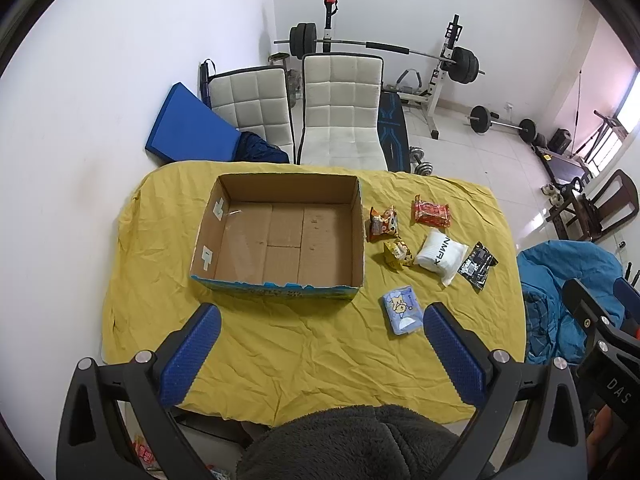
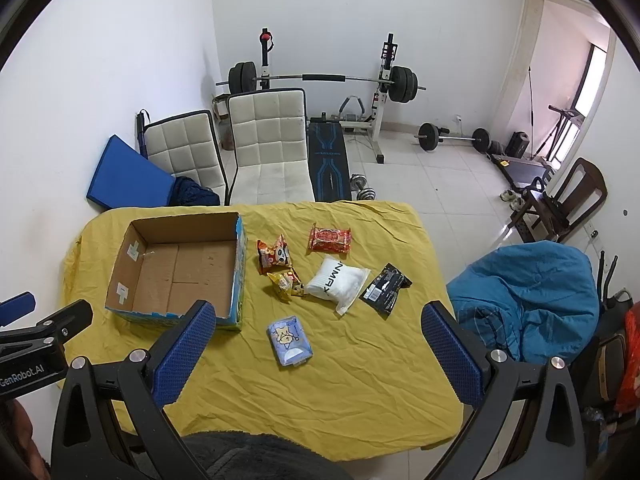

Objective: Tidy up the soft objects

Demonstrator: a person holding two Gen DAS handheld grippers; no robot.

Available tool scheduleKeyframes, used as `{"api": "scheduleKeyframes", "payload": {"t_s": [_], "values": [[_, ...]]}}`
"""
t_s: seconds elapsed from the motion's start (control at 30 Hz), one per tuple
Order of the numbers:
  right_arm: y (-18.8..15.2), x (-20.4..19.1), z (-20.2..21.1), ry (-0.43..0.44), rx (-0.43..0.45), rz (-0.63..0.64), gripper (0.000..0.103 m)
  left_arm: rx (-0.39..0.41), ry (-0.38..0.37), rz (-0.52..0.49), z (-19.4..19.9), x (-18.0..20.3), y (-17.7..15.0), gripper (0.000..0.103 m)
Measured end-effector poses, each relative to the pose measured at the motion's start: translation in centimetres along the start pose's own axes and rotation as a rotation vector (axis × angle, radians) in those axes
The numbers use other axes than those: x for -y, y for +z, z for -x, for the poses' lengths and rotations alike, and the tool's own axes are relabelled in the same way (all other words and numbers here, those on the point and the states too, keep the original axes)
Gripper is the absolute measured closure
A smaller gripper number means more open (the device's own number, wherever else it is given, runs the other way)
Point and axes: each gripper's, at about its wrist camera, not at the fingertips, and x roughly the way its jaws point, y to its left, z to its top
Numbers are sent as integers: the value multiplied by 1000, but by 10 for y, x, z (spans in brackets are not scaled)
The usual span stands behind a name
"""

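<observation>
Nothing sorted yet: the open brown cardboard box with blue printed sides (image 1: 280,236) sits empty at the left of the yellow-clothed counter (image 1: 304,356), and six soft packets lie loose to its right, the pale blue tissue pack (image 2: 290,339) nearest. Left gripper (image 1: 322,354) and right gripper (image 2: 318,354) both hover spread wide, holding nothing. Next move likely calls for closing on the tissue pack; open cloth surrounds it, but the box wall stands near on the left.

Yellow-clothed table (image 2: 340,380) bears cardboard box (image 2: 132,276) and six packets (image 2: 338,284).
</observation>
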Motion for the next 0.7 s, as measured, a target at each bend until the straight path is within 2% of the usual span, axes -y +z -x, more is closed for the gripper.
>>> {"api": "scheduleKeyframes", "payload": {"t_s": [0.7], "values": [[-3, -5, 6, 7, 23, -4, 0, 3, -3, -4, -3, 3, -1, 0]]}}
